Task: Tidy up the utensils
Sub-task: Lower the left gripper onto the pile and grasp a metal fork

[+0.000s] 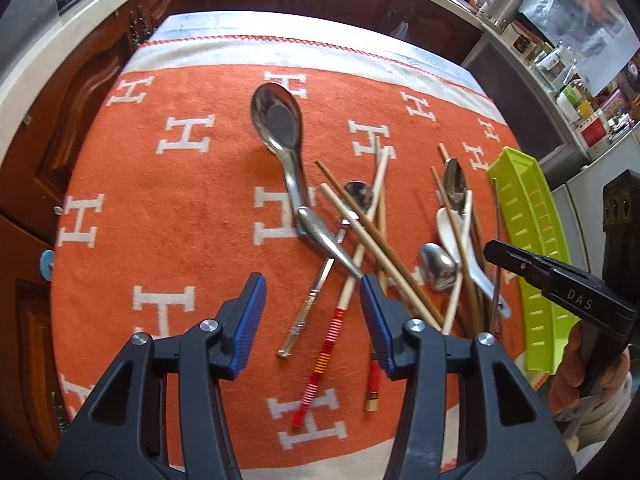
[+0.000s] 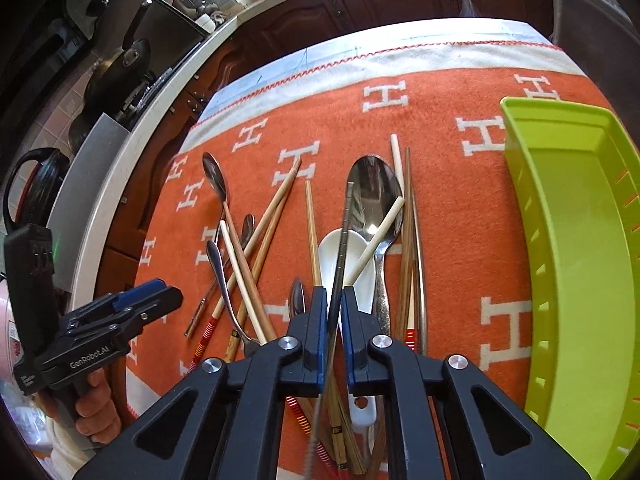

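Right gripper [image 2: 331, 312] clamped on thin metal chopstick [image 2: 343, 240], its lower end blurred, left gripper [image 1: 312, 312] released above pile

Both grippers tipped down over the orange cloth [image 1: 192, 216], right one clamped, left one half open

The right gripper [image 2: 331, 320] has its blue pads pinched on a thin dark metal rod [image 2: 343, 248], which runs up between the jaws and out past the tips over the cloth. The left gripper [image 1: 312, 312] sits with its jaws about halfway apart and nothing pressed between the pads, tips hanging just above the cloth. From the right wrist view you can see the left gripper off at the cloth's left edge with a hand [image 2: 96, 404] wrapped round its grip; from the left wrist view the hand [image 1: 588, 380] on the right gripper's handle shows at the cloth's right edge.
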A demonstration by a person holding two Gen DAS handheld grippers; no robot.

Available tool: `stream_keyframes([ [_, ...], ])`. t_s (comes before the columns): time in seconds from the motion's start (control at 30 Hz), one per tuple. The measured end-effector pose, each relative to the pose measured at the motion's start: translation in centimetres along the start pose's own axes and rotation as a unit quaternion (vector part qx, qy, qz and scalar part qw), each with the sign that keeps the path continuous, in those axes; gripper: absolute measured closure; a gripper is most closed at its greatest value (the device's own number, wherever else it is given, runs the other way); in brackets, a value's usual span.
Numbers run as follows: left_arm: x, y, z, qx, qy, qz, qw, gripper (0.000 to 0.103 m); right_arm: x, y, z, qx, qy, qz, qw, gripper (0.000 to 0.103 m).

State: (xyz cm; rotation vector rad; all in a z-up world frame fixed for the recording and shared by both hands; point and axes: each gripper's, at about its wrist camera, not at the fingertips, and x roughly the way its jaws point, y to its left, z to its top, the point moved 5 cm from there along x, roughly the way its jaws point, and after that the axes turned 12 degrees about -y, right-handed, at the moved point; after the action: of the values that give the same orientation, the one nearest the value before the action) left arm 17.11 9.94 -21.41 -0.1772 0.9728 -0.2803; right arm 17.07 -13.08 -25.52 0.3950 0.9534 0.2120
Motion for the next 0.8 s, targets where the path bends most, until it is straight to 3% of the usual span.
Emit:
stream_keyframes([
  [0.2, 1.1, -1.6, -0.4, -0.037, 0.04, -0.051, 0.9972, 0.081, -2.1, -0.5, 0.7, 0.002, -0.012, 0.008, 1.0, 0.098],
  [0.37, 2.9, -1.7, -1.4, -0.089, 0.082, -0.064, 0.9906, 0.086, -2.7, -1.0, 0.5, 0.012, -0.014, 0.013, 1.0, 0.098],
  [0.57, 5.1, -1.6, -1.9, -0.137, 0.1, -0.044, 0.9845, 0.086, -2.5, -1.1, 0.2, 0.016, -0.016, 0.015, 1.0, 0.098],
  [0.77, 6.2, -1.8, -1.2, -0.172, 0.081, -0.018, 0.9816, 0.086, -2.8, -1.4, 0.0, 0.023, -0.02, 0.017, 0.999, 0.098],
  [0.8, 6.4, -1.9, -1.1, -0.176, 0.077, -0.013, 0.9813, 0.091, -2.8, -1.6, -0.1, 0.023, -0.02, 0.017, 0.999, 0.098],
])
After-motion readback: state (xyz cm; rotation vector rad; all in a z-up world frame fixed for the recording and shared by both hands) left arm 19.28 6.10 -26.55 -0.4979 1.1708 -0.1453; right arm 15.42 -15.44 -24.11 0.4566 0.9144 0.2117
